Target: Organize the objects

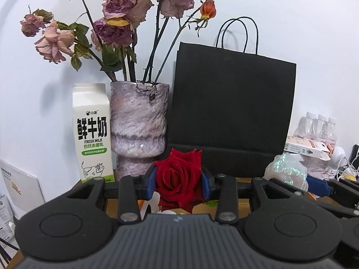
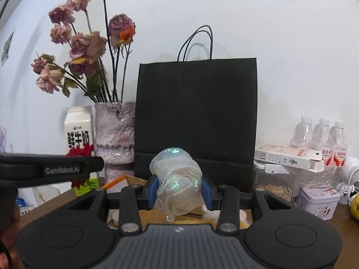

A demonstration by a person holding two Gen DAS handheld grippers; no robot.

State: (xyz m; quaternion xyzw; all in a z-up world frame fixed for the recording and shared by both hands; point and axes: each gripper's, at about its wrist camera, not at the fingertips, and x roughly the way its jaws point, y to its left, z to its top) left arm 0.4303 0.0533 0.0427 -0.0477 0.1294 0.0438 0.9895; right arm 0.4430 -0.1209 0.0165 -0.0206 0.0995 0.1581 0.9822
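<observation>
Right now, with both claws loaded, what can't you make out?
- Red rose stem: left wrist view, hidden under the left claw.
- Table under the glittery wrap: right wrist view, blocked by the right claw.
- Black bag contents: both views, opening faces up.
- Box print: too small.

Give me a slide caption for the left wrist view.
Left gripper holding a red rose before a vase of dried roses.

Red rose (image 1: 178,179), black bag (image 1: 231,103), mottled purple vase (image 1: 139,121), iridescent clear wrap (image 2: 177,179).
</observation>
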